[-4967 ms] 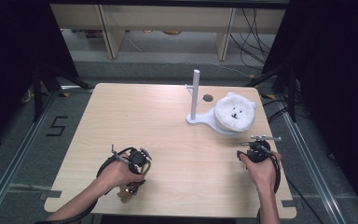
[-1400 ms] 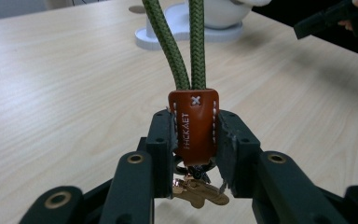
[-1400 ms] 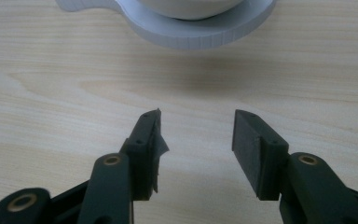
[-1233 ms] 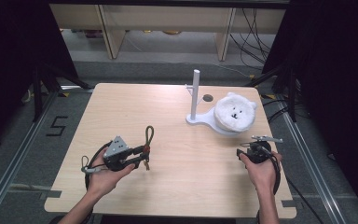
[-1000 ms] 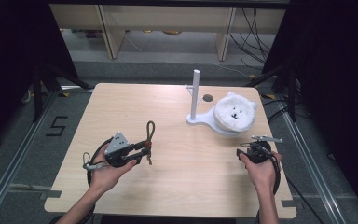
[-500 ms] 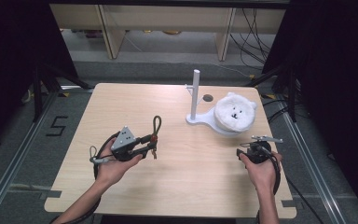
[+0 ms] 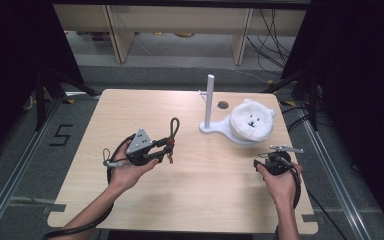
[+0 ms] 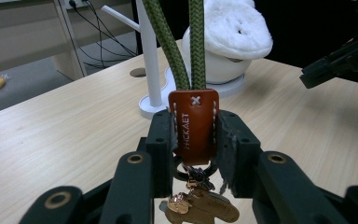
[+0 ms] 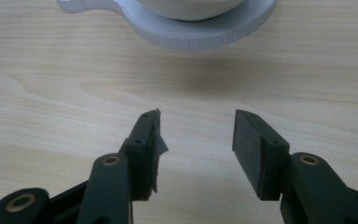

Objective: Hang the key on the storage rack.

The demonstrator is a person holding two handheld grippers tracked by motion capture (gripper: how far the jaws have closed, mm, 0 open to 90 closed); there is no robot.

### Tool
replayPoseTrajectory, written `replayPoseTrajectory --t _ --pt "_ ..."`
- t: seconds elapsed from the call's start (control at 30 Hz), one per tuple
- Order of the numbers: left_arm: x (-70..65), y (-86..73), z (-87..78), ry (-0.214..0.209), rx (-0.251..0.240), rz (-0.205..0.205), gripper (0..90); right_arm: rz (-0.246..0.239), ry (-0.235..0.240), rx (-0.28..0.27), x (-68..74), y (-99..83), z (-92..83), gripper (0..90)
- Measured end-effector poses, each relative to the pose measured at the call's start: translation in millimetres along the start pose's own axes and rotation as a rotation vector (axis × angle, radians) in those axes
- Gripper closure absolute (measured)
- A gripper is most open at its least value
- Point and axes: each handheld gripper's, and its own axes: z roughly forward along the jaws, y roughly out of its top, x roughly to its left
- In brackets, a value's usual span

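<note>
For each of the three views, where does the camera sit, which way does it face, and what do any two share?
High view: above the person's side, facing forward-down; forearms, left gripper, right gripper.
Left gripper view: behind jaws clamping the keychain, facing the white stand.
Right gripper view: low over the table, open jaws.
Shared: stand, plush bear.

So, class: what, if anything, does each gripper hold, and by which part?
The left gripper clamps the keychain by its brown leather tab, the green cord loop rising above. The right gripper holds nothing.
</note>
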Motion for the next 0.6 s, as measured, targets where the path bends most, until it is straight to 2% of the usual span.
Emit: replayPoseTrajectory --t 0.13,0.2,0.47,0.5,0.6 --pt "1.8 1.5 4.1 0.000 -0.008 0.000 67.5 0.000 0.008 -0.005 -0.5 -0.1 1.9 52.7" --pt "2.7 2.3 5.5 0.000 -0.002 0.004 67.5 0.016 -0.006 -0.013 1.0 0.3 2.7 52.6" --pt "4.8 4.9 13.3 -0.002 0.001 0.011 67.5 0.008 -0.005 -0.014 1.0 0.5 1.7 52.4" --pt "5.1 5.7 14.1 -0.002 -0.001 0.012 67.4 0.025 0.008 -0.018 2.4 0.8 1.7 52.3" --pt "6.2 9.0 17.2 -0.003 -0.011 0.015 67.5 0.007 -0.004 -0.011 0.8 0.6 1.2 52.3"
